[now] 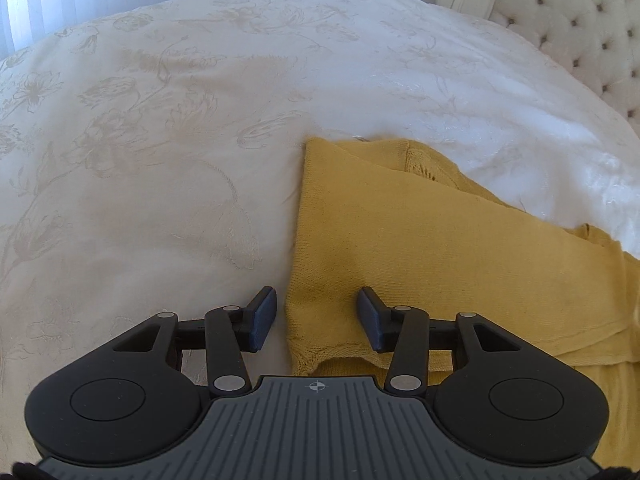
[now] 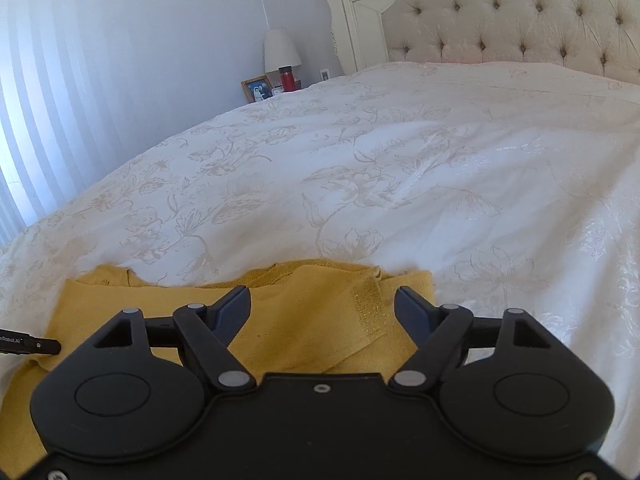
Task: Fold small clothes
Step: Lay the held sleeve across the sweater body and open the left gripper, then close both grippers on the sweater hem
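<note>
A mustard-yellow knit garment point(image 1: 420, 240) lies partly folded on the white flowered bedspread point(image 1: 160, 140), with a folded flap on top and a sleeve cuff near the camera. My left gripper point(image 1: 318, 316) is open low over the garment's left edge. One finger is above the bedspread and the other above the knit, and the pads press on nothing. In the right wrist view the same garment point(image 2: 304, 320) shows a ribbed band. My right gripper point(image 2: 322, 300) hangs open above its far edge with only cloth below. A black tip of the left gripper point(image 2: 32, 345) pokes in from the left.
A tufted cream headboard point(image 2: 520, 12) rises at the far right end of the bed. Beyond the bed's far side a nightstand holds a lamp point(image 2: 280, 50), a photo frame point(image 2: 256, 89) and a red cup point(image 2: 286, 79). Pale vertical curtains point(image 2: 36, 120) fill the left.
</note>
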Available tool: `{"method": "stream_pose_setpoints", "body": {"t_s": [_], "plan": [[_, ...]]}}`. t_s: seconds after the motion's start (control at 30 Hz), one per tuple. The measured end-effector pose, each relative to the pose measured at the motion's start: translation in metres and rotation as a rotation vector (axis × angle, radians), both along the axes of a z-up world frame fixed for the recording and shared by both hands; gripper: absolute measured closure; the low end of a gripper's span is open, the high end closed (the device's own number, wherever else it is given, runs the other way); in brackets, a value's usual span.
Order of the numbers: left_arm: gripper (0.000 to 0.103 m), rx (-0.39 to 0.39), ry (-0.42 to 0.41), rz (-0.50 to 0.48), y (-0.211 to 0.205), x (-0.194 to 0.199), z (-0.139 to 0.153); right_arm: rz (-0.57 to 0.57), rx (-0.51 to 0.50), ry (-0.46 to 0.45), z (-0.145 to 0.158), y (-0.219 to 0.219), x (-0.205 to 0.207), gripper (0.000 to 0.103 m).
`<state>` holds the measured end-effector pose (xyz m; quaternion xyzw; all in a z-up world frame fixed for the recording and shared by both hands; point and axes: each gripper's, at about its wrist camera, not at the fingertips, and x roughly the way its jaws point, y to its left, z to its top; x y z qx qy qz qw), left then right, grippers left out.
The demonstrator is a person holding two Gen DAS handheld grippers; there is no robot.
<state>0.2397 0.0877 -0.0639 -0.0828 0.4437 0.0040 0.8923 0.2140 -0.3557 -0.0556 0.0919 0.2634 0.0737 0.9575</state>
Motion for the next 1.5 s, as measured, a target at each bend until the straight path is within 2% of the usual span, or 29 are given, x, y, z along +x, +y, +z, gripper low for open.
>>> {"method": "stream_pose_setpoints", "body": {"t_s": [0.2, 0.27, 0.37, 0.4, 0.5, 0.63, 0.67, 0.73, 0.8, 0.87, 0.93, 1.07, 1.13, 1.27, 1.33, 1.4, 1.5], "plan": [[0.057, -0.023, 0.015, 0.004, 0.004, 0.003, 0.0, 0.072, -0.024, 0.076, -0.017, -0.004, 0.03, 0.022], [0.057, -0.029, 0.018, 0.004, 0.005, 0.004, 0.0, 0.094, -0.011, 0.095, -0.022, -0.007, 0.035, 0.027], [0.057, -0.026, 0.02, 0.001, 0.005, 0.005, 0.0, 0.098, 0.005, 0.133, -0.024, -0.011, 0.038, 0.059], [0.057, -0.023, 0.02, 0.0, 0.004, 0.005, 0.0, 0.097, 0.009, 0.152, -0.022, -0.012, 0.038, 0.078], [0.057, -0.013, 0.02, -0.005, 0.002, 0.005, 0.001, 0.098, 0.087, 0.185, -0.01, -0.016, 0.031, 0.085], [0.057, -0.001, 0.019, -0.01, 0.0, 0.006, 0.002, 0.045, 0.187, 0.215, 0.005, -0.026, 0.018, 0.084], [0.057, 0.003, 0.018, -0.014, -0.001, 0.006, 0.002, 0.019, 0.159, 0.236, 0.003, -0.026, 0.019, 0.084], [0.056, 0.014, 0.016, -0.02, -0.002, 0.005, 0.002, -0.024, 0.048, 0.272, -0.007, -0.023, 0.023, 0.074], [0.056, 0.021, 0.016, -0.029, -0.001, 0.004, 0.003, -0.082, -0.06, 0.326, -0.019, -0.022, 0.028, 0.074], [0.056, 0.018, 0.018, -0.025, 0.0, 0.005, 0.003, -0.114, -0.048, 0.306, -0.019, -0.027, 0.022, 0.073], [0.056, 0.023, 0.018, -0.022, -0.001, 0.005, 0.005, -0.14, -0.046, 0.269, -0.013, -0.028, 0.013, 0.059], [0.052, 0.064, 0.004, -0.037, -0.003, 0.001, 0.008, -0.144, -0.03, 0.206, -0.001, -0.027, -0.012, 0.052], [0.047, 0.05, -0.004, -0.045, 0.0, -0.003, 0.006, -0.14, -0.005, 0.213, -0.002, -0.028, -0.021, 0.045], [0.037, 0.037, -0.018, -0.051, 0.005, -0.011, 0.002, -0.135, -0.005, 0.262, -0.01, -0.026, -0.045, 0.039], [0.023, 0.05, -0.014, -0.066, 0.005, -0.015, 0.0, -0.128, -0.01, 0.298, -0.017, -0.025, -0.056, 0.038], [0.017, 0.067, 0.004, -0.085, 0.004, -0.022, -0.001, -0.12, 0.003, 0.334, -0.023, -0.026, -0.071, 0.035], [0.015, 0.088, 0.039, -0.113, 0.003, -0.036, -0.002, -0.106, 0.026, 0.368, -0.027, -0.027, -0.092, 0.033]]}}
